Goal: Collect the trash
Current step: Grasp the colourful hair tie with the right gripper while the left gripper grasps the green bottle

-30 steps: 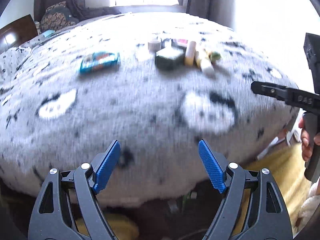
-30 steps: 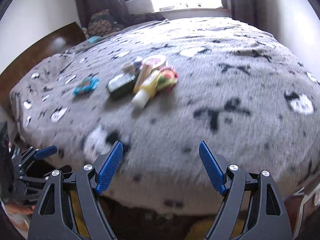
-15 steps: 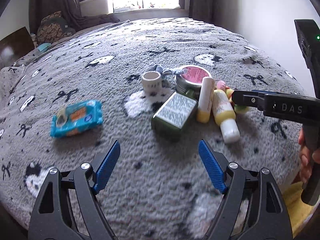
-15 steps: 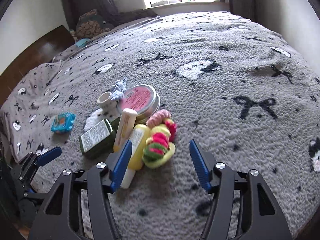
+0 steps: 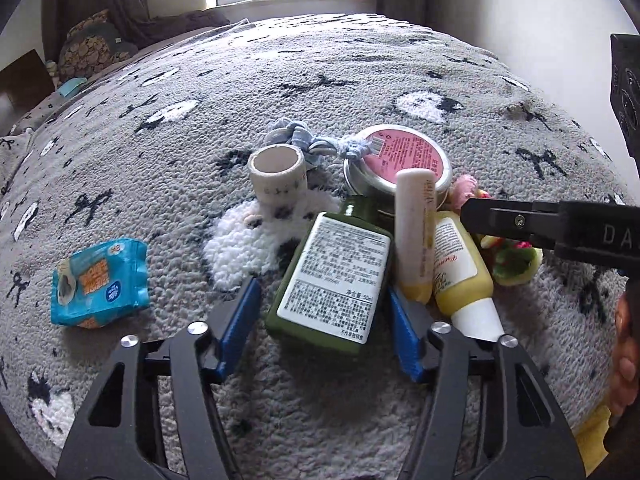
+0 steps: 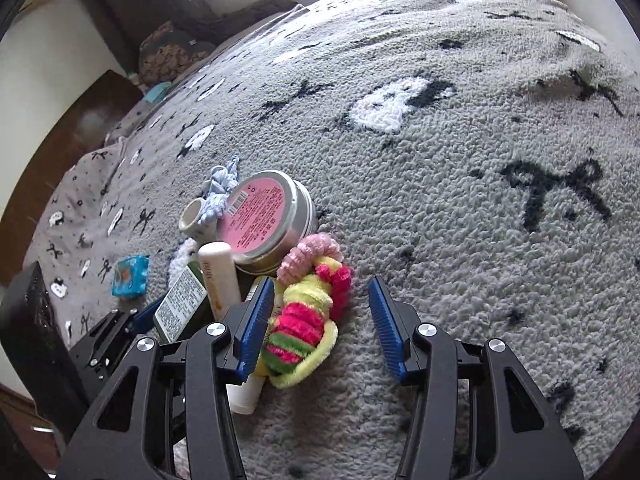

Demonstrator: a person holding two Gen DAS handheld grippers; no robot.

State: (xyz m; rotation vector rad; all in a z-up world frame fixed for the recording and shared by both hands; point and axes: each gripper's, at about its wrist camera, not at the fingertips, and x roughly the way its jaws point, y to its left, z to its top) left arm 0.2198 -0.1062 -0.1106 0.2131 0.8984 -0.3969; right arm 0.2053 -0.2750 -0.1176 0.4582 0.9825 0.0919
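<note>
Your left claw (image 5: pixel 322 316) has black skeletal arms with triangular cutouts, silver screw heads at the joints and ribbed blue pads (image 5: pixel 239 328). Your right claw (image 6: pixel 320 322) is built alike; white letters "DA" mark its black side, and your hand (image 5: pixel 624 364) shows bare skin.

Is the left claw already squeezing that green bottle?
No, the left claw is open, its blue pads either side of the green bottle with gaps showing.
</note>
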